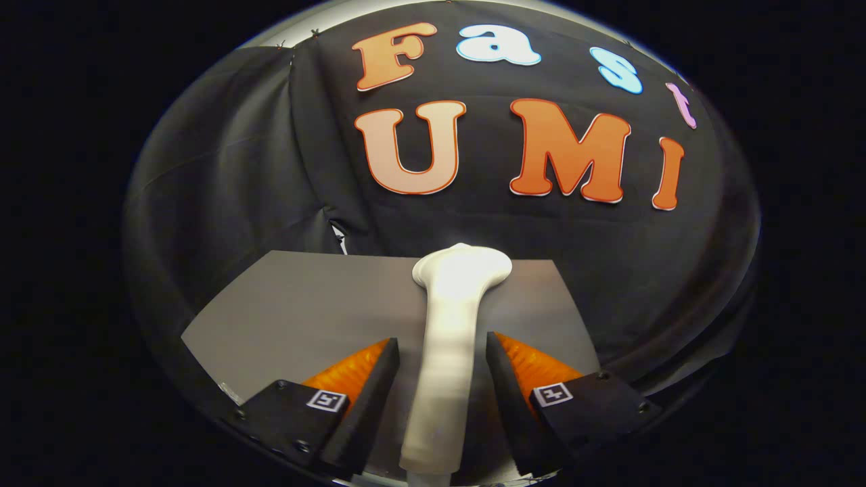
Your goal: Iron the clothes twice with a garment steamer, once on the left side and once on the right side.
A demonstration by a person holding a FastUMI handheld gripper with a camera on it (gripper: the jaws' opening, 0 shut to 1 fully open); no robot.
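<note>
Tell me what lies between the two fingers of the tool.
In the gripper view, the white garment steamer stands between the tool's fingers, with a gap each side, over the grey surface.

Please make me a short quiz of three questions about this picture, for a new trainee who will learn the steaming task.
1. True or false: the fingers of the gripper are shut tight against each other.
2. Where is the handle of the white plastic garment steamer? A) between the fingers; B) left of both fingers; C) far beyond the fingers.
3. Fill in: the steamer's wide head points ___ the black cloth wall.

Key: 1 false, they stand open on either side of the handle; 2 A; 3 toward.
</note>
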